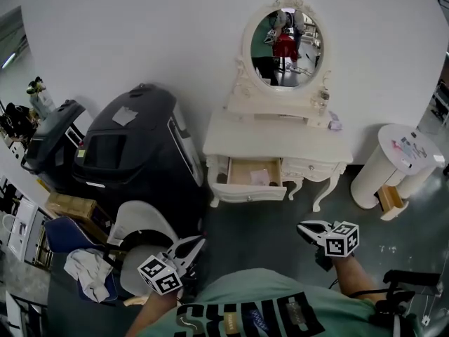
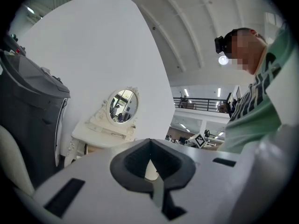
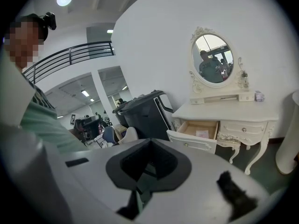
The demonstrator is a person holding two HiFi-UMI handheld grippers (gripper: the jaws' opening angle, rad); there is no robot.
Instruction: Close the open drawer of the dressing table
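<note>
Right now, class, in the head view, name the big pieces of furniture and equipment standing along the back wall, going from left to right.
large black machine → white dressing table, its drawer pulled out → round white stand

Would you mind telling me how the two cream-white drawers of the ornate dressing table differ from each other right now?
In the head view, the left-hand cream-white drawer is pulled out of the white dressing table, while the right-hand drawer sits flush in its front. The left-hand drawer shows its pale wooden inside with a small flat item in it. The right-hand drawer's inside is hidden. Both have cream fronts with a small knob.
</note>
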